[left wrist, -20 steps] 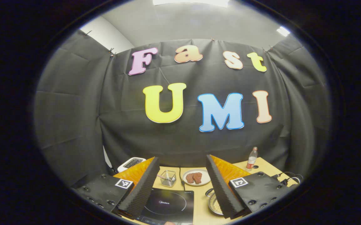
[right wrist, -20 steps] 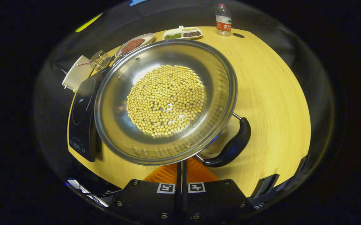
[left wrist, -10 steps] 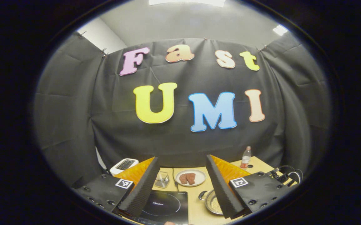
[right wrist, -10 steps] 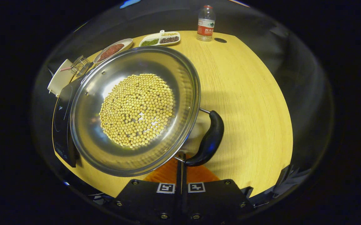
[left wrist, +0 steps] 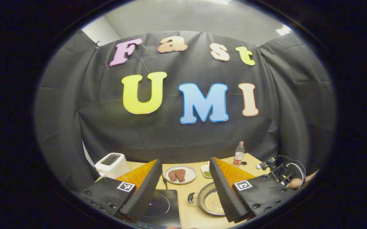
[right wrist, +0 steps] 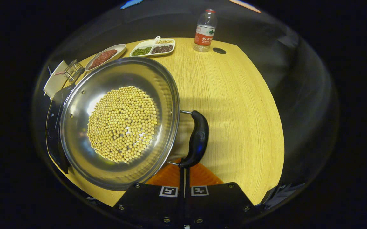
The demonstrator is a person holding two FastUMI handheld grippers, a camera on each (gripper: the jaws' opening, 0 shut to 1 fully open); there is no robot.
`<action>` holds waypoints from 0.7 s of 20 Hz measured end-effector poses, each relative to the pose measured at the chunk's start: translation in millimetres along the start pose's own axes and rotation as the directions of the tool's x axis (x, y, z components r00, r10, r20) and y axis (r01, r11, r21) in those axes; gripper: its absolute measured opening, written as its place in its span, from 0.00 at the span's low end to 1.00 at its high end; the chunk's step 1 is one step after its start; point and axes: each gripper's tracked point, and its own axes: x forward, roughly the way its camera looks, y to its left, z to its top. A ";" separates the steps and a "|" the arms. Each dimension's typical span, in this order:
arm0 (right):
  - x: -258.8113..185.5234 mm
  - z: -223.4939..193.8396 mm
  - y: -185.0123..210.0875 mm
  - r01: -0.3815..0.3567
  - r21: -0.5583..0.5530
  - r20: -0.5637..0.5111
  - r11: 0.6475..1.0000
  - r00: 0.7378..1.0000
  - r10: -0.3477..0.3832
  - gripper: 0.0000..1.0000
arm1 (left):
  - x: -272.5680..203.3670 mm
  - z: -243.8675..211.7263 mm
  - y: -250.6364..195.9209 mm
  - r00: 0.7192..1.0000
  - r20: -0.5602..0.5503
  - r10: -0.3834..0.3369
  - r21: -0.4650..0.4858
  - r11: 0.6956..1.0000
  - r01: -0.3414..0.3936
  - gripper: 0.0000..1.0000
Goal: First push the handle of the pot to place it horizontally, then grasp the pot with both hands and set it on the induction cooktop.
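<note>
since a second ago the pot point(right wrist: 119, 122) has slid from the centre of the right gripper view toward the left of the frame, and its black side handle point(right wrist: 197, 139) has turned from a slanted line at lower right to a near-vertical one just right of centre. in the left gripper view the table has come further into sight: the white toaster point(left wrist: 112, 163) now sits at lower left, and the pot point(left wrist: 209, 198) shows more fully between the fingers.

the pot is a wide, shallow, polished steel bowl shape with a thin rolled rim, its floor covered by small round pale-yellow beans point(right wrist: 122, 123). the handle is a smooth, glossy black curved grip on two thin metal rods. the table point(right wrist: 240, 121) is light wood with fine grain. the induction cooktop point(right wrist: 53, 127) is a flat, glossy black slab at the left edge of the frame, partly hidden by the pot, which lies beside it rather than on it.

the right gripper point(right wrist: 183, 170) sits at bottom centre with its fingers drawn together to a thin slit, gripping nothing; the tips lie right at the handle's lower end. the left gripper point(left wrist: 185, 187) is held high, looking mostly at the wall, with its ridged wedge fingers spread wide and holding nothing.
</note>
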 end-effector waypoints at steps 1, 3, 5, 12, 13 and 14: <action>2.4 6.9 -2.2 0.008 -0.002 0.010 1.000 1.000 -0.008 0.01 | 3.2 -1.9 -3.2 1.000 -0.003 -0.006 0.000 1.000 0.006 0.95; 2.7 17.5 -4.7 0.022 0.003 0.034 1.000 0.999 -0.022 0.01 | 9.2 -6.0 -10.8 1.000 -0.014 -0.024 0.003 1.000 0.024 0.95; 3.1 25.6 -5.6 0.027 0.010 0.057 1.000 0.998 -0.028 0.01 | 13.3 -4.7 -19.4 0.999 -0.011 -0.036 0.009 0.999 0.037 0.99; -32.1 28.3 -21.8 0.053 0.030 0.160 0.998 0.986 -0.057 0.58 | 26.0 -33.8 -25.5 0.997 -0.059 -0.044 -0.007 0.999 0.044 0.95; -41.6 28.4 -23.2 0.043 0.050 0.189 0.998 0.981 -0.052 0.73 | 29.3 -43.1 -26.7 0.996 -0.078 -0.047 -0.007 0.999 0.046 0.95; -57.3 29.7 -22.1 0.026 0.073 0.222 0.997 0.974 -0.041 0.99 | 33.9 -57.4 -30.2 0.992 -0.107 -0.062 -0.008 0.998 0.062 0.95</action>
